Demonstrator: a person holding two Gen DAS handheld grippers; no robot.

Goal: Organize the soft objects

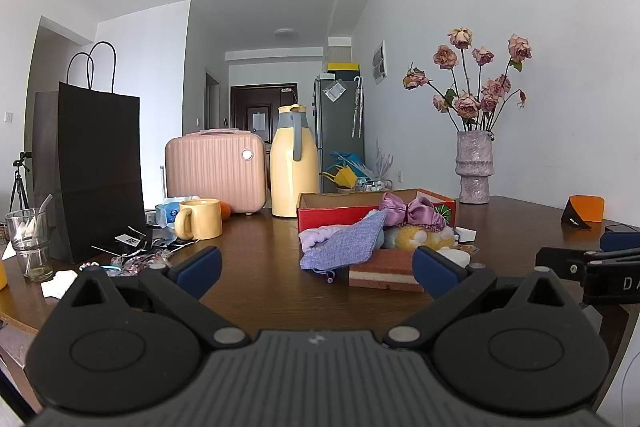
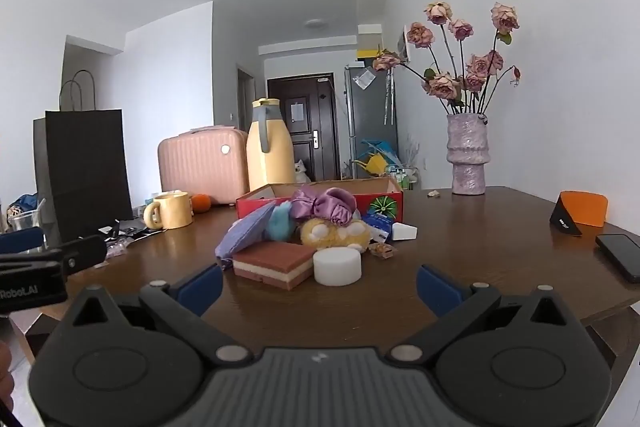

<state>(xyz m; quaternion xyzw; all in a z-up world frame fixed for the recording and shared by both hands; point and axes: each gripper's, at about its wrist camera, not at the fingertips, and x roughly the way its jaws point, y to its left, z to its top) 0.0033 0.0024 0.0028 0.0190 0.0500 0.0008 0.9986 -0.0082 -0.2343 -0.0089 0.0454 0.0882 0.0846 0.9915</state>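
Left tool (image 1: 316, 271) and right tool (image 2: 318, 285): fingers apart, holding nothing, above the bench (image 2: 500, 267). Soft objects lie piled against the red box (image 2: 320, 201): layered sponge (image 2: 272, 263), white foam cylinder (image 2: 337, 267), yellow plush (image 2: 334, 233), purple pouch (image 2: 248, 231).

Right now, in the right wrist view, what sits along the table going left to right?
Black paper bag → yellow mug → layered sponge block → white foam cylinder → purple vase → orange card → phone.

You can read "RoboLAI", or something close, in white on the left gripper (image 2: 32, 293) body at your right view's edge. Your left view shows "DA" on the right gripper (image 1: 612, 277), cut off.
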